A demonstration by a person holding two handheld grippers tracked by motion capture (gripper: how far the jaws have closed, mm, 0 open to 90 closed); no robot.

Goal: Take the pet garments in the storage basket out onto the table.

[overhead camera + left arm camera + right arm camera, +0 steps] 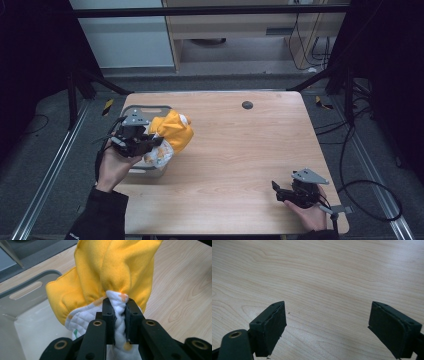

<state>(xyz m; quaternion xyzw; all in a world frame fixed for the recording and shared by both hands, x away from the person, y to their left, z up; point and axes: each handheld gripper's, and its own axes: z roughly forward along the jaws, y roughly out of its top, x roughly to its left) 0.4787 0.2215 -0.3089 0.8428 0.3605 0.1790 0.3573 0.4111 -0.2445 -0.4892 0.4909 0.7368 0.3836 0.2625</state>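
Note:
A yellow cloth with a white quilted lining [174, 131] [107, 272] hangs lifted above the grey bin [150, 171] [27, 290] at the table's left side. My left gripper [146, 141] [117, 305] is shut on the cloth, pinching a fold of the white lining between its jaws. Over bare wood near the table's front right corner, my right gripper [278, 190] [327, 327] is open, with nothing between its fingers [272, 325].
A small dark round disc [247, 105] lies on the wooden table [240, 150] near its far edge. Black cables run on the floor to the right of the table. Metal frame rails stand on both sides.

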